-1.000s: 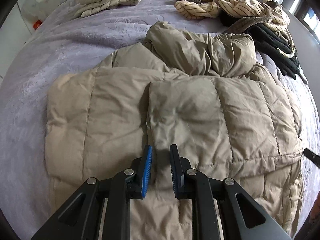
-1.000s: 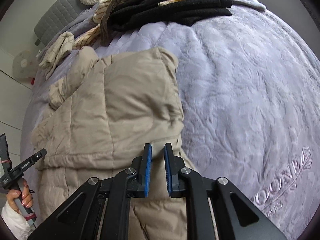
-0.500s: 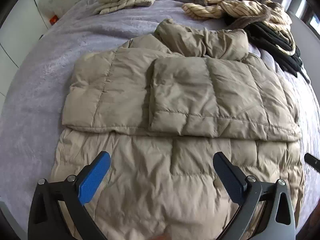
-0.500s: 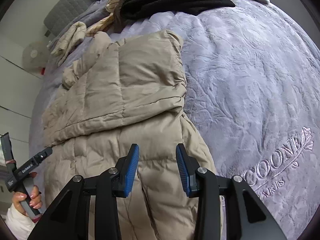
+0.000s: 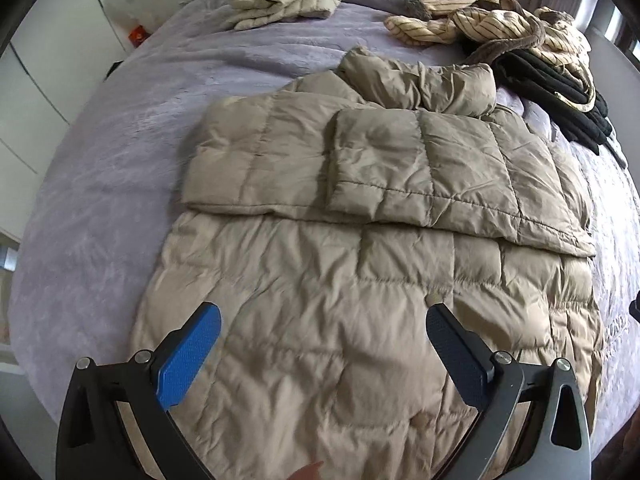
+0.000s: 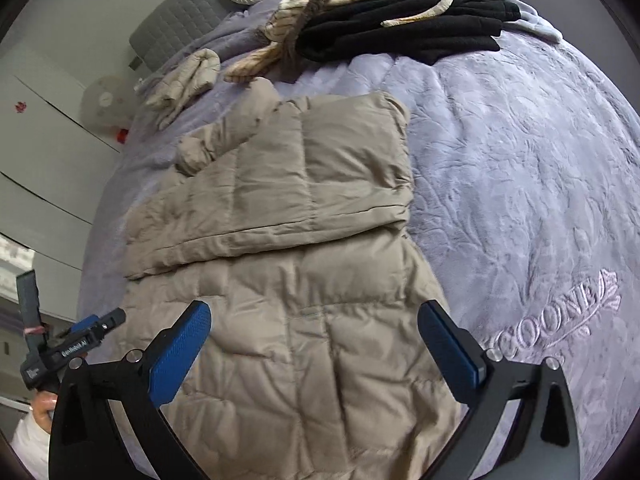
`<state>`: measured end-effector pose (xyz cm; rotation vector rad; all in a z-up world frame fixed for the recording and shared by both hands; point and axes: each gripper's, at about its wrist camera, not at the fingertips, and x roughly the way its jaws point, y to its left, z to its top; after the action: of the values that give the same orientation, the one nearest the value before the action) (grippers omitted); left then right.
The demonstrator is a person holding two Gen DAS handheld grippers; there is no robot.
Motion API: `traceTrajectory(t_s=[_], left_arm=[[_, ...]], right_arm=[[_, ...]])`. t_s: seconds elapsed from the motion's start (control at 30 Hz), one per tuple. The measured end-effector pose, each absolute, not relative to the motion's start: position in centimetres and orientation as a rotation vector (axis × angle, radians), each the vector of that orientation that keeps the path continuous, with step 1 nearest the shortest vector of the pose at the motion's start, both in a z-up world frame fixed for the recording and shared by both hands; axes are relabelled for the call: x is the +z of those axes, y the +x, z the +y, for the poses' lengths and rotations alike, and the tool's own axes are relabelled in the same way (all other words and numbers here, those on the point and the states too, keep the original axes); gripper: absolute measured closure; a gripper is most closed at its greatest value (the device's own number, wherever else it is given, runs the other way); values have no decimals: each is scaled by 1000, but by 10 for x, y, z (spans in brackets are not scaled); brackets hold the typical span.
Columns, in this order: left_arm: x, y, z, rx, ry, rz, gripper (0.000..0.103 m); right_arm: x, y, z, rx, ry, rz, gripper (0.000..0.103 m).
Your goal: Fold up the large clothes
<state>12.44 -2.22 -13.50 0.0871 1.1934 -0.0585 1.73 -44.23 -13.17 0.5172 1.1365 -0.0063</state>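
My left gripper (image 5: 323,354) and right gripper (image 6: 314,350) are both wide apart, holding nothing. The puffy coat (image 5: 360,240) fills the middle. If I grab only the top layer, it could slip and unfold.

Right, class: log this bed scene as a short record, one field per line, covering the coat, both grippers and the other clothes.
surface: purple bedspread
main garment: beige puffer coat, sleeves folded across the body
left gripper: open, above the coat's lower part
right gripper: open, above the coat's lower part
other clothes: black garment, striped garment, folded cream jacket
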Motion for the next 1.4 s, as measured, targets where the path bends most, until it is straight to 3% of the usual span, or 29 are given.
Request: traceTrajectory(t_s=[0.27, 1.1, 1.4], left_arm=[[-133, 99, 12, -112, 48, 1262, 0], [-143, -3, 133, -180, 73, 1400, 0], [-173, -10, 211, -140, -214, 1486, 0]], right_arm=[[-108, -10, -421, -24, 592, 1130, 0], [-139, -102, -318, -62, 925, 1379, 0], [-156, -135, -340, -150, 1118, 1359, 0]])
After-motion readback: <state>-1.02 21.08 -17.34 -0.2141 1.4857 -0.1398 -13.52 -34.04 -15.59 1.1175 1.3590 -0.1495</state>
